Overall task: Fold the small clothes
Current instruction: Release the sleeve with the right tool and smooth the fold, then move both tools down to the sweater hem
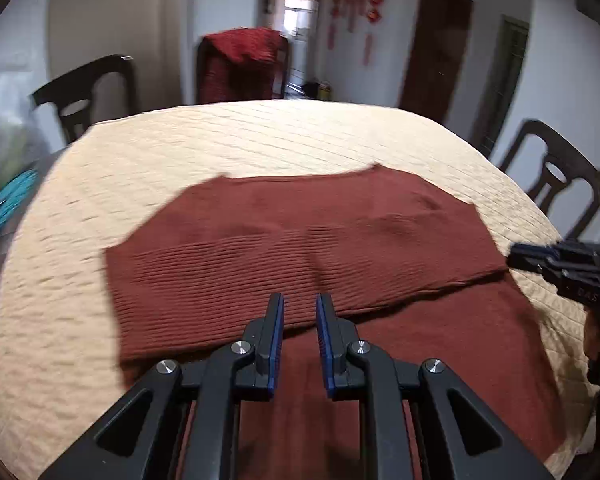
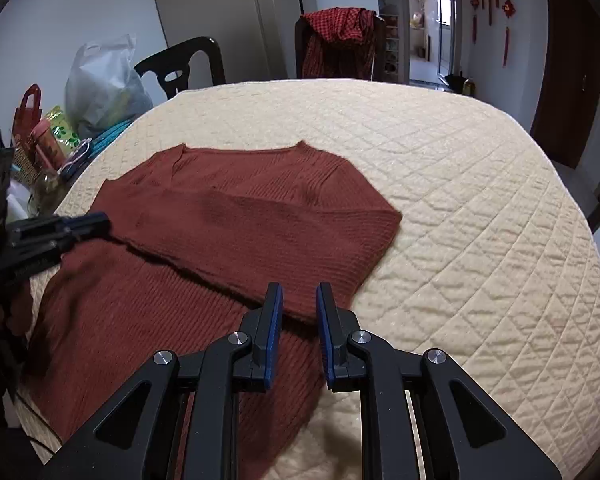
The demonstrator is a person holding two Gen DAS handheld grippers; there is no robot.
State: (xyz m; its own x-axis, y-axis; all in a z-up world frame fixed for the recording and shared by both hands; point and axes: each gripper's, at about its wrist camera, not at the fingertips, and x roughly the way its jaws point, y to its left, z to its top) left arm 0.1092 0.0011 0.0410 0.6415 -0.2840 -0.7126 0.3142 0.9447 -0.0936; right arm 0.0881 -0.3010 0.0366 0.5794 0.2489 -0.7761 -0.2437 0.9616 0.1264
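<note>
A rust-red ribbed knit sweater [image 1: 300, 240] lies flat on the cream quilted table cover [image 1: 260, 140], with its sleeves folded across the body. It also shows in the right wrist view [image 2: 240, 232]. My left gripper [image 1: 299, 300] hovers over the folded sleeve's lower edge, open and empty. My right gripper [image 2: 298, 290] hovers over the sleeve's near corner, open and empty. The right gripper shows in the left wrist view [image 1: 556, 264] at the sweater's right edge. The left gripper shows in the right wrist view [image 2: 56, 228] at the left edge.
Dark wooden chairs [image 1: 92, 88] ring the table; one at the far side carries a red garment [image 2: 340, 40]. Bags and bottles [image 2: 60, 120] crowd the table's left side. The quilted cover [image 2: 480, 220] stretches wide to the right of the sweater.
</note>
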